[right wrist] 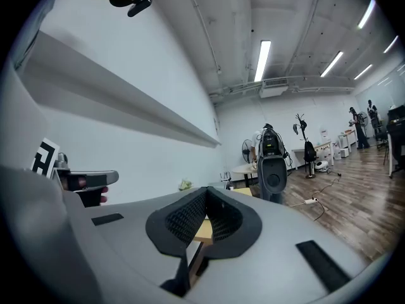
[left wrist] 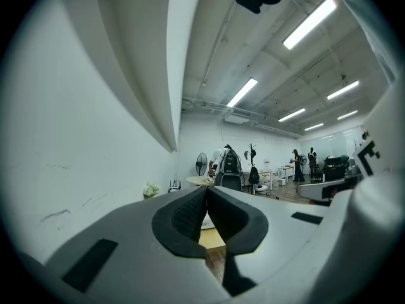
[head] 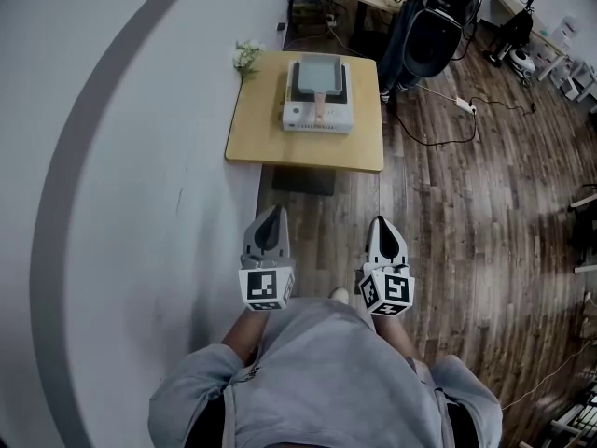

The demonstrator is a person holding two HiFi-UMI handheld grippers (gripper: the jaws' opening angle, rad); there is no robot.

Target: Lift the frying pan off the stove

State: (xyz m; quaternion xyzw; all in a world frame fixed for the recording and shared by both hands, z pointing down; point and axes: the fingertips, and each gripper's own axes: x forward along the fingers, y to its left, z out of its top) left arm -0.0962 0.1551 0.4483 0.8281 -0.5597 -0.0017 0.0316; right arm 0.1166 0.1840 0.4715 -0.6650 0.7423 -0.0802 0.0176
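A square grey frying pan (head: 317,75) rests on a white stove (head: 319,116), its handle pointing toward me. The stove stands on a small wooden table (head: 270,133) some distance ahead. Both grippers hang low in front of my body, well short of the table and above the wooden floor. My left gripper (head: 271,213) is shut and empty, and my right gripper (head: 383,222) beside it is also shut and empty. In the left gripper view the left gripper (left wrist: 207,190) has its tips pressed together, with a strip of table (left wrist: 212,237) behind. The right gripper (right wrist: 206,190) looks the same.
A curved white wall (head: 112,157) runs along the left. Small white flowers (head: 246,56) sit at the table's far left corner. A dark chair with a backpack (head: 431,26) stands right of the table. A power strip and cable (head: 464,106) lie on the floor.
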